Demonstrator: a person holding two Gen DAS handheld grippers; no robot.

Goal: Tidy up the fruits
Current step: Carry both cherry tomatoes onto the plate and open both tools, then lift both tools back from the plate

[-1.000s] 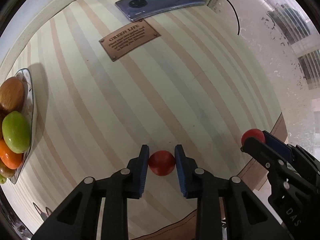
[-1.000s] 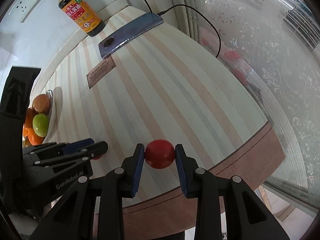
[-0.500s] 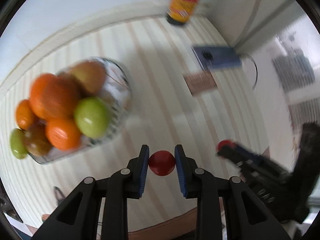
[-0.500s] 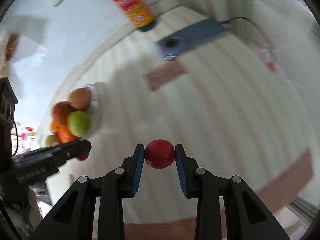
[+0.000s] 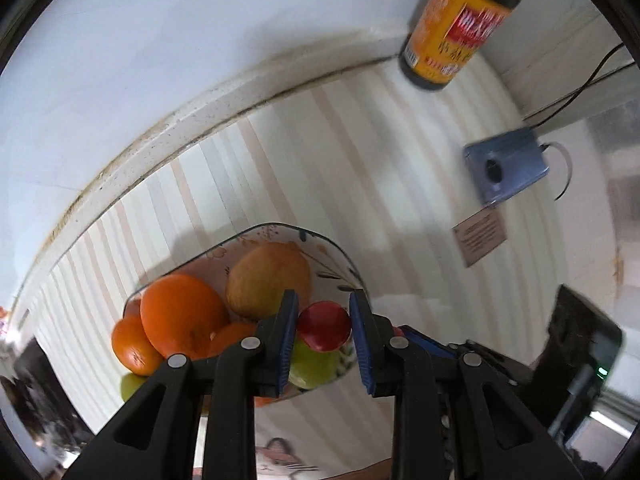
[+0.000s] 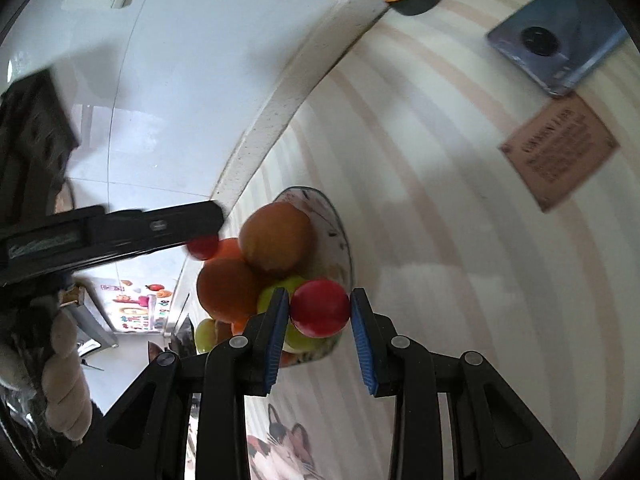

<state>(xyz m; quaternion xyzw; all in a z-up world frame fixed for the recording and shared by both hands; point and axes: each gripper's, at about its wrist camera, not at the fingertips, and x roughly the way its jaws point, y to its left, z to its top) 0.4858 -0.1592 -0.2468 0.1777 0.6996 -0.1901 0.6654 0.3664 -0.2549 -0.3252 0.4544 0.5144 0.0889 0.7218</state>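
Two red fruits between blue pads (above bowl).

Two small round red fruits are being held above a fruit plate. One red fruit is sitting between the blue pads of the left gripper; the other red fruit is sitting between the pads of the right gripper. The glass plate is lying on the striped table, carrying oranges, a brownish-yellow fruit and green fruits piled together.
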